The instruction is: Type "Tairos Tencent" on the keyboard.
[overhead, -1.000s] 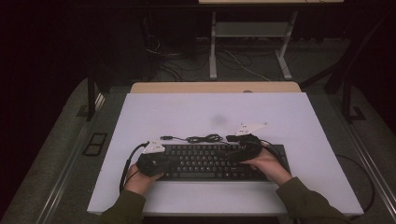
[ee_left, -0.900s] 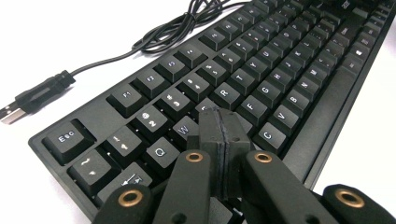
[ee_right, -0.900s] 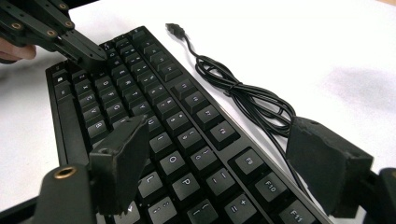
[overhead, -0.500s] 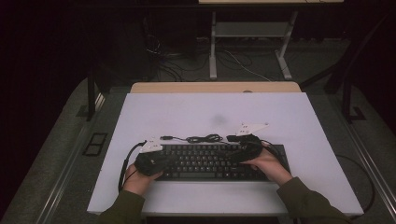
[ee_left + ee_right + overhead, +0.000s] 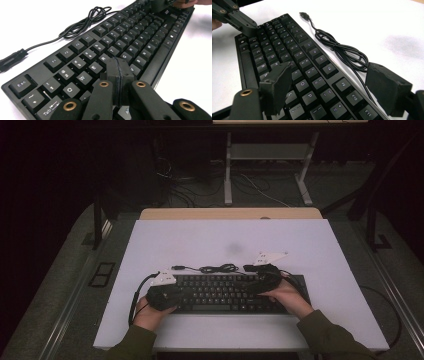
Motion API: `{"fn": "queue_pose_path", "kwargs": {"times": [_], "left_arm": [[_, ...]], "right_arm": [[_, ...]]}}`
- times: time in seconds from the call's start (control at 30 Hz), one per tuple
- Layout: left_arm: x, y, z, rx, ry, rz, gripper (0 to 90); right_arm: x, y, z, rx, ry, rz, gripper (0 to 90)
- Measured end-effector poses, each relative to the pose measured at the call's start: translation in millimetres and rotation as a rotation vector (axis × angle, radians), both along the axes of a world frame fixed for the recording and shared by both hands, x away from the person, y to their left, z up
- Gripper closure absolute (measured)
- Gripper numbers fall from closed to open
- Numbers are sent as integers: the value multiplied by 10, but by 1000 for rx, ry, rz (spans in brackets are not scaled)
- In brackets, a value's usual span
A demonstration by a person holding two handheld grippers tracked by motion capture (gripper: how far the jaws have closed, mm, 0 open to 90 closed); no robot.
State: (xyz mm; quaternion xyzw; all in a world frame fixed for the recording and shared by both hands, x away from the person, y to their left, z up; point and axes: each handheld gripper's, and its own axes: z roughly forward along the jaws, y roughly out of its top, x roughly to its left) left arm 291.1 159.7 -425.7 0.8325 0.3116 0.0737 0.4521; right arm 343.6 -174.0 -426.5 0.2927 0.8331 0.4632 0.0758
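Keyboard [image 5: 227, 293] lies lengthwise across the white surface [image 5: 200, 240]: left claw [image 5: 119, 72], clenched empty, hovers over its letter keys; right claw [image 5: 332, 87] (released) straddles the far-edge keys.

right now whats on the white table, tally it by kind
keyboard: 1
keyboard cable, loosely bundled behind the keyboard: 1
handheld grippers: 2, left gripper shut, right gripper open, both over the keys
total: 4
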Motion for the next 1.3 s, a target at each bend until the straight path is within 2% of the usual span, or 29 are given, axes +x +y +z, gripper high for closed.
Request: {"fn": "queue_pose_path", "kwargs": {"times": [0.57, 0.93, 1.3], "left_arm": [[-54, -193, -23, -13, 21, -63, 888], [-75, -325, -74, 4, 37, -109, 888], [-88, -378, -122, 31, 56, -139, 888]], "right_arm": [[-1, 10, -26, -3, 6, -4, 196], [8, 1, -30, 0, 8, -4, 197], [9, -6, -29, 0, 13, -11, 196]]}}
